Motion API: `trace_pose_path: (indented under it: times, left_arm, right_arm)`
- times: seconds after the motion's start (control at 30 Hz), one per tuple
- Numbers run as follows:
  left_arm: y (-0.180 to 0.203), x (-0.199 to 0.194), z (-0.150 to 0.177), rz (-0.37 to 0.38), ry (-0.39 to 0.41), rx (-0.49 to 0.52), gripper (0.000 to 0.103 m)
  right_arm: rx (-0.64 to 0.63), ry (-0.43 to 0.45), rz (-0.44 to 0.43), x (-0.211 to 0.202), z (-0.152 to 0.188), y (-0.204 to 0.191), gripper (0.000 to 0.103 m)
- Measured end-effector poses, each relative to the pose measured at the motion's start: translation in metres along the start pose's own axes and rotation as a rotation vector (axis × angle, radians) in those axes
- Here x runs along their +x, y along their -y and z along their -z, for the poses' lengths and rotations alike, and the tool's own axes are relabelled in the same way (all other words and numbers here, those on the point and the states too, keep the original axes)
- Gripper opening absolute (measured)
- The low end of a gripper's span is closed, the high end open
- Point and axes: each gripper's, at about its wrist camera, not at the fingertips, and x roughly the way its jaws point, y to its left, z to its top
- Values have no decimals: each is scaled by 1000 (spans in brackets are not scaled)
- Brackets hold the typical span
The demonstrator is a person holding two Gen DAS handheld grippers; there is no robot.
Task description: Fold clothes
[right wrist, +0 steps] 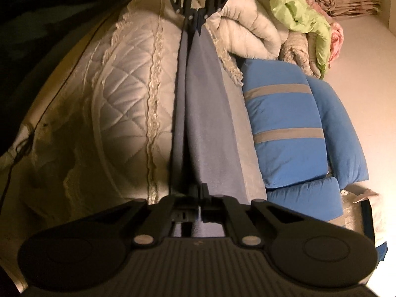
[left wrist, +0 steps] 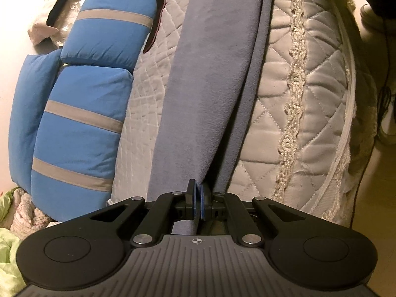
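A long grey-blue garment point(left wrist: 208, 79) stretches in a taut band over the quilted bed cover point(left wrist: 316, 104). My left gripper point(left wrist: 198, 198) is shut on its near end, the cloth pinched between the blue pads. In the right wrist view the same grey-blue garment point(right wrist: 205, 113) runs from my right gripper point(right wrist: 200, 190), shut on this end of it, up to the left gripper point(right wrist: 198, 16) at the top of the frame, shut on the far end. The cloth hangs folded lengthwise between the two grippers.
Blue pillows with grey stripes point(left wrist: 81, 113) lie along the wall side of the bed, seen again as blue pillows point(right wrist: 292, 128). A rolled white quilt point(right wrist: 250, 29) and a crumpled green cloth point(right wrist: 299, 12) sit behind. The bed's lace edge point(left wrist: 346, 133) drops to the floor.
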Motion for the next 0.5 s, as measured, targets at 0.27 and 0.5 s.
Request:
trace_pose_path:
  times: [0.27,0.5]
  left_arm:
    - [1,5,2,45,-17,15,3]
    - [-15,5,-3,114,-58,-69,5]
  right_arm:
    - [41,7,-62,-10,1,3,1]
    - [147,-3,-118,0,9,7,33]
